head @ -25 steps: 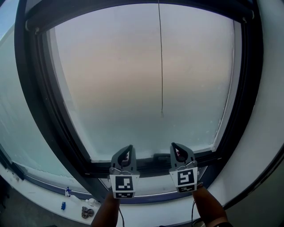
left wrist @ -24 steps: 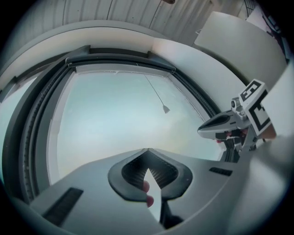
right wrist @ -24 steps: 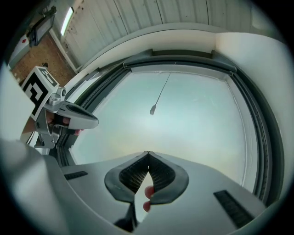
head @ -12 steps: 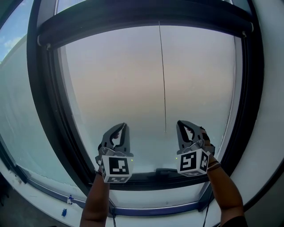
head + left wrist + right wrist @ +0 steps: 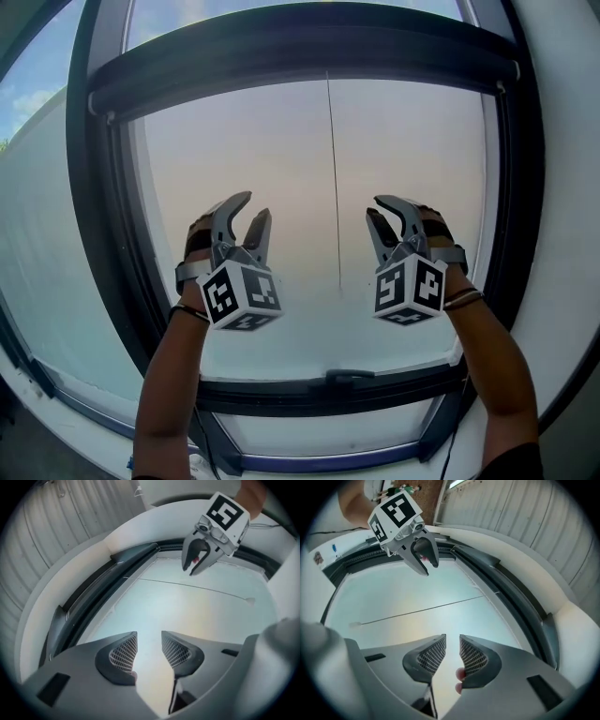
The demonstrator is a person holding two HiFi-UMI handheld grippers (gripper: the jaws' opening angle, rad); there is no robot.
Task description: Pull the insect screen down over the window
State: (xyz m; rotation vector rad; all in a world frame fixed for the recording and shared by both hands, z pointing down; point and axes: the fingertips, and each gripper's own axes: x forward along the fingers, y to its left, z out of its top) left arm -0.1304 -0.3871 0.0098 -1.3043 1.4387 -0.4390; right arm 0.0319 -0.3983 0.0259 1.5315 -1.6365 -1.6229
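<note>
Head view: you hold both grippers up in front of the window (image 5: 103, 234), side by side and well apart, tips pointing up at the pane. The left gripper (image 5: 255, 204) sits left of the pull cord (image 5: 330, 169) and the right gripper (image 5: 374, 206) sits right of it. Neither touches the cord.

Left gripper view: the jaws stand clearly apart and have just been opening. Only pale pane shows in the gap; nothing is gripped.

Right gripper view: the jaws are parted by a narrower gap and have also just been opening. Nothing lies between them. One of your fingertips (image 5: 460, 673) peeks out behind one jaw.

Insect screen (image 5: 234, 141): it reads as the hazy, pale sheet filling the opening, from the dark housing (image 5: 300, 52) across the top down to the dark bottom bar (image 5: 272, 394). The bar carries a small handle (image 5: 349, 379) near its middle, below and between your two grippers and well clear of both. A paler strip (image 5: 319, 433) shows under the bar. Whether the bar is latched, cannot tell.

The cord hangs straight from the housing down the middle of the screen and ends in a small toggle (image 5: 250, 601). Your left forearm (image 5: 173, 384) rises from the bottom edge. Blue sky (image 5: 37, 75) shows outside the frame at upper left.
</note>
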